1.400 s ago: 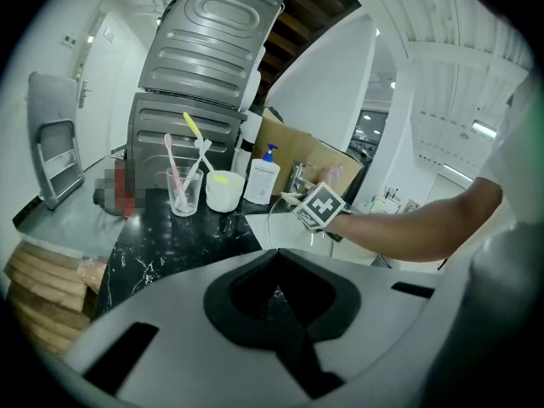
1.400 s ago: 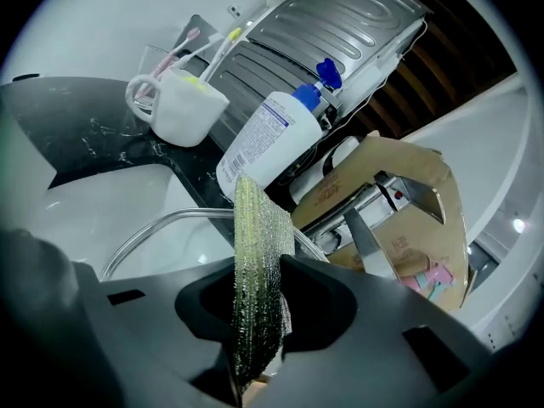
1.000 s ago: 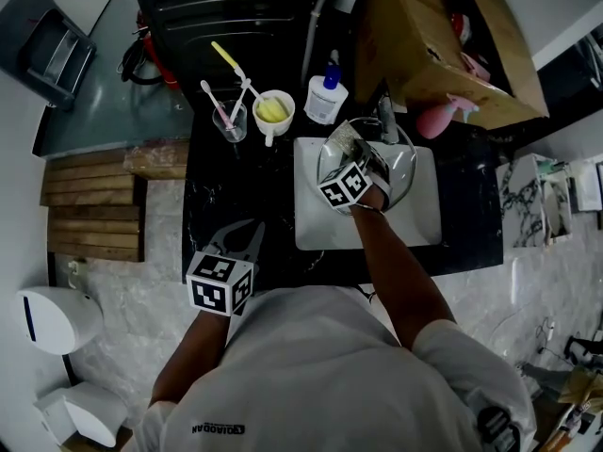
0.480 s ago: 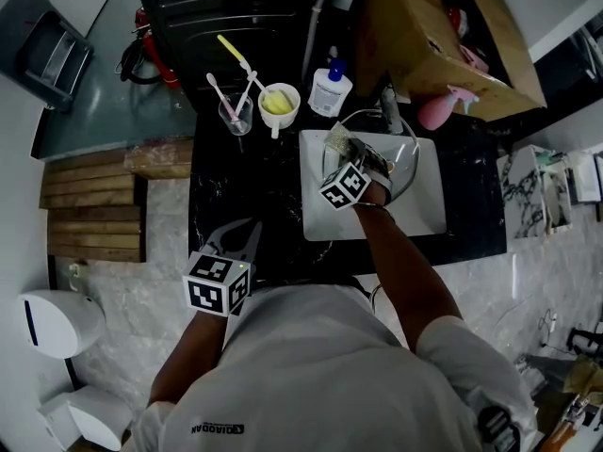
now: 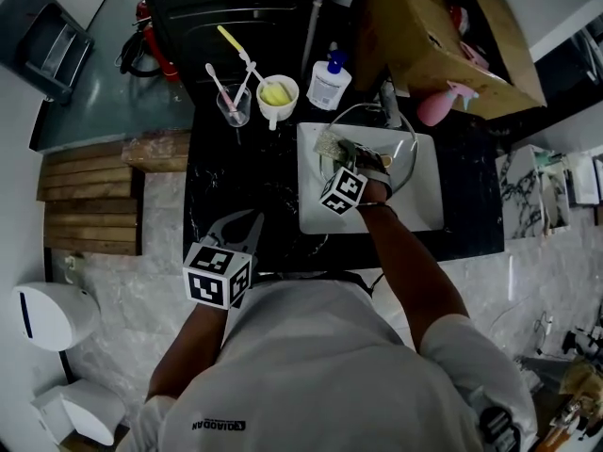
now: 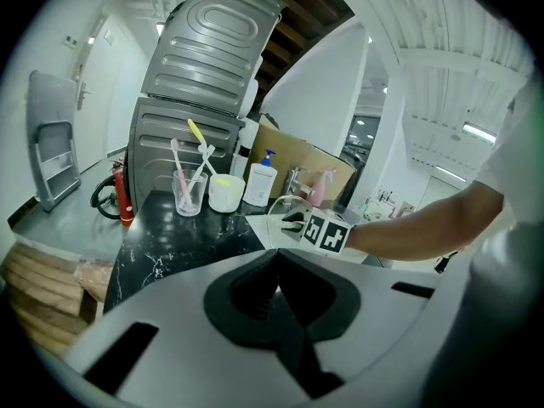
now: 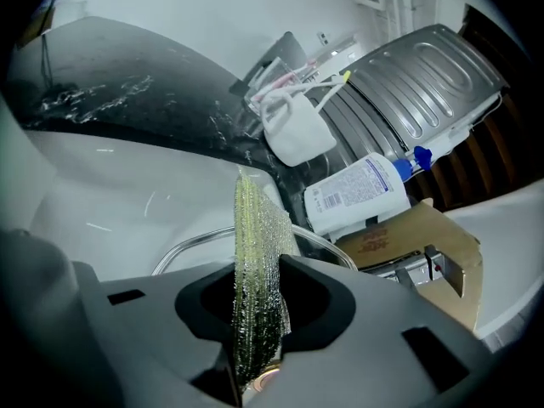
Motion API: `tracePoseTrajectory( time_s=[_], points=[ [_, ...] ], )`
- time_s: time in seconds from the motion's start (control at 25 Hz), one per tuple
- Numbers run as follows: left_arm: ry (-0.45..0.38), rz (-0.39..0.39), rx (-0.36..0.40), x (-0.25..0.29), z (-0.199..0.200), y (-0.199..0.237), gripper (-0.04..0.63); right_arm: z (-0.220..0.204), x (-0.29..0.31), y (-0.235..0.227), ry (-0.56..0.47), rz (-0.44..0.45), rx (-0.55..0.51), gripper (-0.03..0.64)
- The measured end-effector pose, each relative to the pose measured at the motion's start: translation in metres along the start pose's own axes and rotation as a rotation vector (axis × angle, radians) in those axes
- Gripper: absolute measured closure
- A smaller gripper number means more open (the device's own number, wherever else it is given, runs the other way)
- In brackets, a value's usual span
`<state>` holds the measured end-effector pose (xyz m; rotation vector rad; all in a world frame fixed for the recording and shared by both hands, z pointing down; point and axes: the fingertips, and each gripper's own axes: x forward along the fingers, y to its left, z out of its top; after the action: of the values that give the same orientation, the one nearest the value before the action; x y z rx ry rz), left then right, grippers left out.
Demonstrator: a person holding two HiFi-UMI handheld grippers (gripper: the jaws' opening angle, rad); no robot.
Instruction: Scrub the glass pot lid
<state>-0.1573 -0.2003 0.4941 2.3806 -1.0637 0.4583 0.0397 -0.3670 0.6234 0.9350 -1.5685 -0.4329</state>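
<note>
Round, clear glass pot lid (image 5: 402, 158), thin rim, lies in the white rectangular sink (image 5: 424, 210), centre-right of head view. Right gripper (image 7: 255, 338) is clamped on a glittery, mesh-textured yellow-green scrub pad (image 7: 253, 253) over the lid's left part. Left gripper (image 6: 285, 308), lower left: jaws together, nothing held.

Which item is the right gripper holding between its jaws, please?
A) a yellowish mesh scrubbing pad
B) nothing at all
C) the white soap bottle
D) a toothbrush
A: the right gripper view shows the right gripper with its jaws closed on the yellowish mesh scrubbing pad, which stands up between them over the glass pot lid.
</note>
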Motion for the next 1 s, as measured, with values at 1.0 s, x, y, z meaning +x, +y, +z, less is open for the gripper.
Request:
tracePoseTrajectory(
  time_s=[1.0],
  points=[
    [-0.067,0.16,-0.176,0.013,-0.017,-0.072,0.58,-0.022,-0.022,0.068,-0.21,0.171,-0.394,0.503]
  ],
)
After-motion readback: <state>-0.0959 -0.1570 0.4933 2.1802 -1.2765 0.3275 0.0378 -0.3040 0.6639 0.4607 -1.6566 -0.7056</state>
